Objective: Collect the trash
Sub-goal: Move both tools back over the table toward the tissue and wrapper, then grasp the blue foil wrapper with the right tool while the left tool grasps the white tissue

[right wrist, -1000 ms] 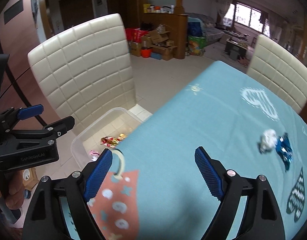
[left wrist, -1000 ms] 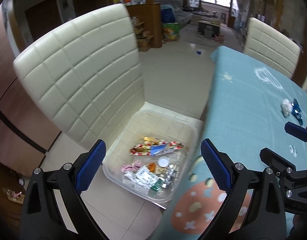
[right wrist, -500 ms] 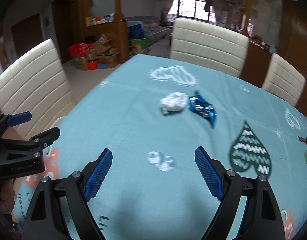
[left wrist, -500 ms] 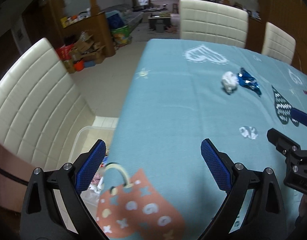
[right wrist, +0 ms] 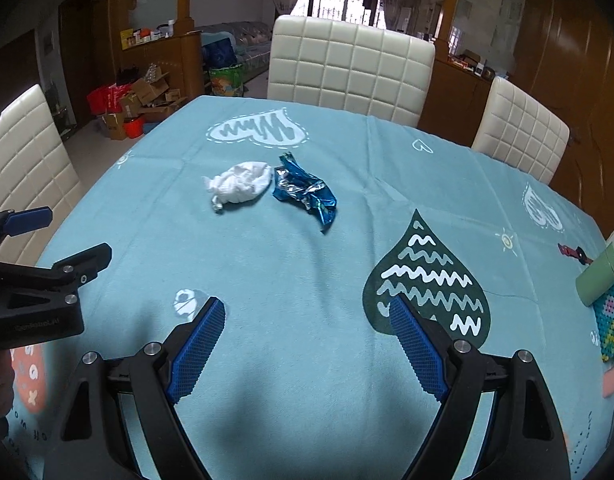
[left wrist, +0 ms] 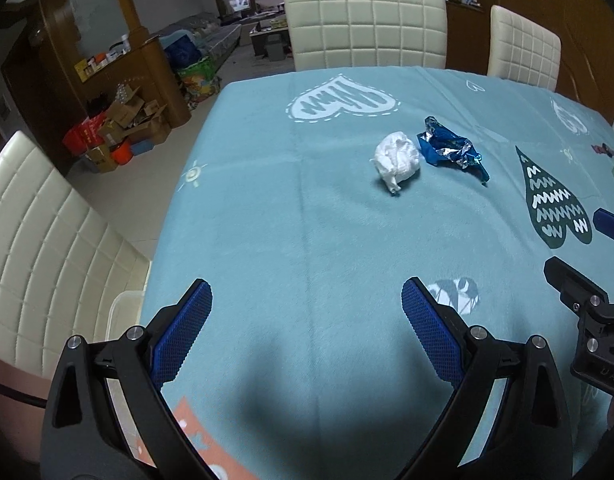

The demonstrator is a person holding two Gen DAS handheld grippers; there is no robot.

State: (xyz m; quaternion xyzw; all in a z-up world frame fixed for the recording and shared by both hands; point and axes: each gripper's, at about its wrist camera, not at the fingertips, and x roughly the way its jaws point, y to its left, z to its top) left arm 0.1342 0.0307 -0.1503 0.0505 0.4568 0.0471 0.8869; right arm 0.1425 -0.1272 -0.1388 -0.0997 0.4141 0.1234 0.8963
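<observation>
The left hand-held gripper [left wrist: 307, 304], black-framed with blue textured pads, is held released above the counter [left wrist: 267, 240], which is covered by a light blue cloth printed with hearts; nothing is seen between its jaws. The right hand-held gripper [right wrist: 307, 320], of the same build, is likewise held wide apart and empty over the same cloth. Ahead of both, well apart from the fingertips, a crumpled white paper ball [left wrist: 397, 159] is seen lying on the cloth, with a crumpled blue and silver foil wrapper [left wrist: 453, 150] just beside it on its right. In the right wrist view the paper ball [right wrist: 239, 187] lies ahead and to the left of the jaws, and the foil wrapper [right wrist: 305, 192] nearly straight ahead. At the left counter edge the rim of a clear plastic bin [left wrist: 121, 312] is partly seen, below a cream quilted chair [left wrist: 47, 260]. A pale green cylinder [right wrist: 601, 282] rests at the far right.
</observation>
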